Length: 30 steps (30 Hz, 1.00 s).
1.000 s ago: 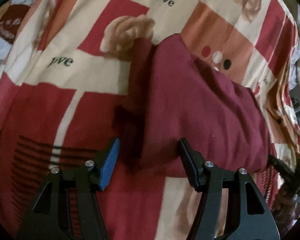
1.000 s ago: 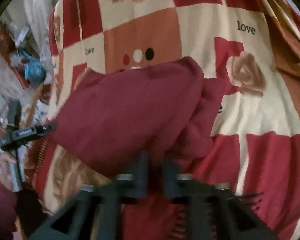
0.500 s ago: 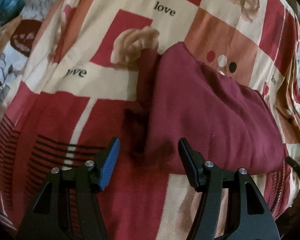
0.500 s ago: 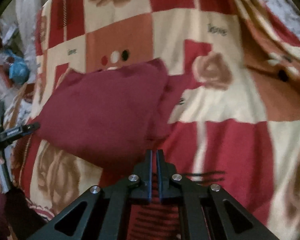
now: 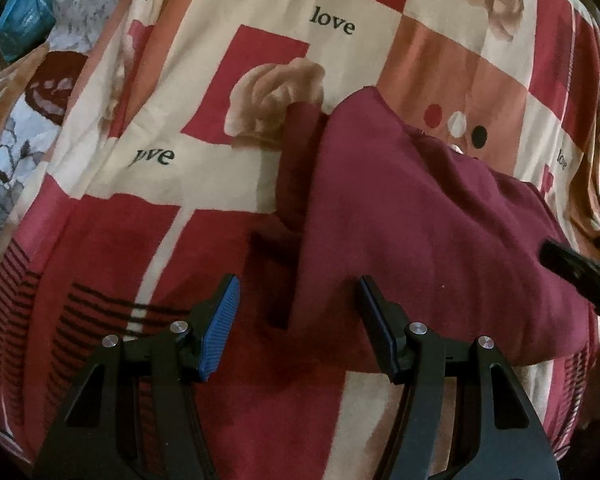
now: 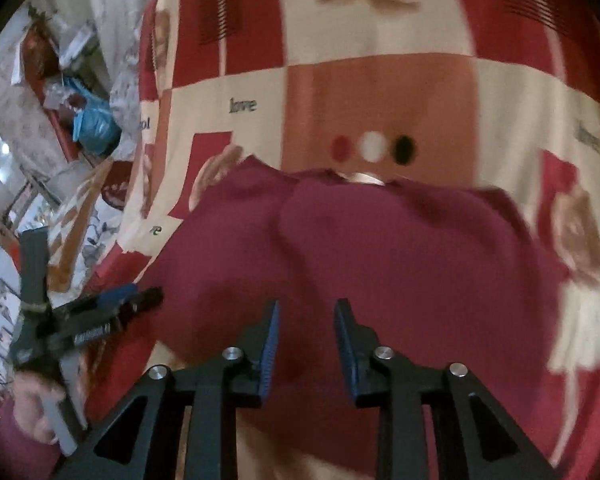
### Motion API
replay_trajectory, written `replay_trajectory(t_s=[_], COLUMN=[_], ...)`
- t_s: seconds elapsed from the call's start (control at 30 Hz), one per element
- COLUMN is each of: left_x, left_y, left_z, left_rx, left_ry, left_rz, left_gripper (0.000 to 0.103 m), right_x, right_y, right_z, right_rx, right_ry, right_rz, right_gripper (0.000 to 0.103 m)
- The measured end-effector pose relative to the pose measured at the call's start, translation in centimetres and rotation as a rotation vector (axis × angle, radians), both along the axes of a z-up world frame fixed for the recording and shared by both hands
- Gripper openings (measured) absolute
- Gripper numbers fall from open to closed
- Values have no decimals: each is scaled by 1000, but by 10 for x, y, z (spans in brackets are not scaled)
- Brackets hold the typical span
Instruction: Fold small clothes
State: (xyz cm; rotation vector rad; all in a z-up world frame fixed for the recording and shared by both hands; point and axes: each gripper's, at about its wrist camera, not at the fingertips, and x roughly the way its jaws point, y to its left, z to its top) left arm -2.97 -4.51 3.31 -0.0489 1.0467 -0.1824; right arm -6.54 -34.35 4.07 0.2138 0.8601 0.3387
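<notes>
A maroon garment (image 5: 420, 232) lies partly folded on a patterned bedspread (image 5: 240, 56), with a strip of it sticking out at its left edge. My left gripper (image 5: 296, 304) is open and empty, hovering over the garment's near left corner. In the right wrist view the garment (image 6: 380, 248) fills the middle. My right gripper (image 6: 306, 320) is open and empty above the garment's near edge. The left gripper (image 6: 112, 304) shows at the left of that view.
The bedspread (image 6: 380, 92) is red, cream and orange with roses and "love" print. A blue bag (image 6: 94, 124) and clutter lie beyond the bed's left edge. The tip of the right gripper (image 5: 572, 268) enters at the right of the left wrist view.
My right gripper was shut and has opened, and it has swung to face the middle of the garment. My left gripper stays open and has drawn back slightly.
</notes>
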Motion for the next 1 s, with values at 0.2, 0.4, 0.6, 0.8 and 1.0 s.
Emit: replay_trajectory(t_s=[0.2,0.4,0.6,0.8,1.0], left_x=[3,7,10,11,14], left_y=[-4,-8,-9,-8,4], left_z=[-3,-6,-7,-7,-8], left_rx=[17,22,16,-1,-86], left_ry=[-5,0,7,21,63], left_rz=[-20,-32,-38,-35,-14], left_gripper=[60,60,61,60,60], right_x=[37,91,134,118,142], right_y=[59,74,61,69,80], right_z=[-15,-37,-35,-27,-34], right_rx=[-63,-165,-171,-139,-173], right_ry=[32,66,136,75,155], right_rz=[144,134,48,84,86], right_gripper=[26,27,27,38,43])
